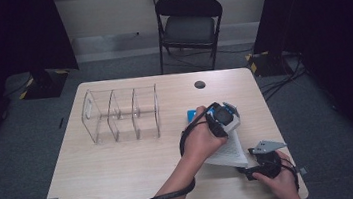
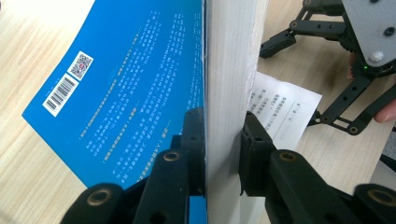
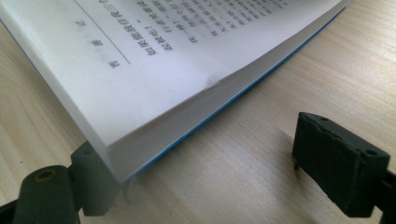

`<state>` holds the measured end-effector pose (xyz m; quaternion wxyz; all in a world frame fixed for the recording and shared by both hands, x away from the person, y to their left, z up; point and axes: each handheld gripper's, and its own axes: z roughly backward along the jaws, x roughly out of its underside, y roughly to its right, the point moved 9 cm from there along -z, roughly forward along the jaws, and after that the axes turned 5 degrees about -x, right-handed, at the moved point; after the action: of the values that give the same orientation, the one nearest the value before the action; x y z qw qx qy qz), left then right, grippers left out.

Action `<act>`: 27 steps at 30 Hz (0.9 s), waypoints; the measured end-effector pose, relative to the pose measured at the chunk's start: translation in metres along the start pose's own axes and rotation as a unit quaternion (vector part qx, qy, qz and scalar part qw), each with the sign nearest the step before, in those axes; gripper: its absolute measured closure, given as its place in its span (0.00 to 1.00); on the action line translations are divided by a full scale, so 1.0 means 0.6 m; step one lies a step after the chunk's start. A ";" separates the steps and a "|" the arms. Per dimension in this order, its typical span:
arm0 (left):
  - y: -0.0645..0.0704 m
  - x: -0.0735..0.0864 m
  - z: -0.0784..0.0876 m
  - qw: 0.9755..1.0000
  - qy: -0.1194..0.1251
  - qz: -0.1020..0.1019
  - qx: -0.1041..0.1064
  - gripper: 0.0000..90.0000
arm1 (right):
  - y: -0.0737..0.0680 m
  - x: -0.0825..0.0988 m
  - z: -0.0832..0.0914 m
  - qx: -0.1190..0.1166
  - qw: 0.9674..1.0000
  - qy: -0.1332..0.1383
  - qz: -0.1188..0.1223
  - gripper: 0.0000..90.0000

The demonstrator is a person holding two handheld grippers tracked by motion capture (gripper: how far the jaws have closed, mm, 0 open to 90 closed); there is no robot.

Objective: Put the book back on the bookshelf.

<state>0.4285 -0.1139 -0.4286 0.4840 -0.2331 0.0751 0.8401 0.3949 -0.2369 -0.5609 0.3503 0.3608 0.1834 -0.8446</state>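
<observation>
On the right-hand part of the pale wooden table (image 1: pixel 121 161), near its front edge, lay the blue-covered book (image 2: pixel 121 88), which I worked with both tongs. My left gripper (image 2: pixel 223 140) was clenched on the thick block of pages: one black pad pressed against the blue back cover with its barcode and white print, the other against the pale page edges, so that the book's bulk stood tilted up off the table. In the high view, my left hand (image 1: pixel 201 137) reached in over the book, the gripper's cable looping back along my forearm. A loose printed page (image 2: pixel 285 112) lay folded out beyond that block toward my right gripper (image 3: pixel 205 186), whose jaws stood released and wide apart; one pad sat under the book's lifted near corner and the other stood well clear on the bare wood, neither pressing on anything. My right hand (image 1: pixel 282 180) rested at the table's front right corner, just beside the book. Farther left on the table stood a clear plastic divider rack (image 1: pixel 121 116), well apart from the book. Behind the table stood a black folding chair (image 1: pixel 188 25).
</observation>
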 end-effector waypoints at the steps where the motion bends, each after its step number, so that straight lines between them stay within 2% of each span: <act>1: 0.002 0.001 -0.001 1.000 0.000 0.001 0.001 0.84 | 0.001 0.000 0.000 0.001 1.000 -0.001 0.000 0.16; 8: 0.004 0.007 -0.004 1.000 0.002 -0.001 0.000 0.84 | 0.001 -0.001 0.000 -0.001 1.000 0.000 -0.005 0.16; 9: 0.004 0.007 -0.003 1.000 0.002 -0.003 0.002 0.84 | 0.001 -0.001 0.000 -0.004 1.000 0.002 -0.007 0.19; 10: 0.003 0.008 -0.003 1.000 0.002 -0.002 0.000 0.84 | 0.004 -0.002 0.001 0.003 1.000 0.006 -0.009 0.27; 14: 0.002 0.010 -0.001 1.000 0.000 -0.006 0.000 0.84 | 0.007 -0.003 0.005 -0.010 1.000 0.016 -0.025 0.25; 19: 0.006 0.013 -0.006 1.000 -0.003 -0.008 -0.004 0.84 | 0.007 -0.005 0.002 -0.012 1.000 0.014 -0.018 0.24; 23: 0.009 0.014 -0.009 1.000 -0.003 -0.013 -0.003 0.84 | 0.009 -0.007 0.006 -0.029 0.998 0.027 -0.039 0.25; 27: 0.010 0.016 -0.010 1.000 -0.004 -0.016 -0.002 0.84 | 0.010 -0.008 0.006 -0.029 0.998 0.029 -0.045 0.23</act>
<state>0.4214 -0.1115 -0.4387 0.4970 -0.2316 0.0677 0.8335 0.3999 -0.2409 -0.5552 0.3168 0.3665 0.2345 -0.8428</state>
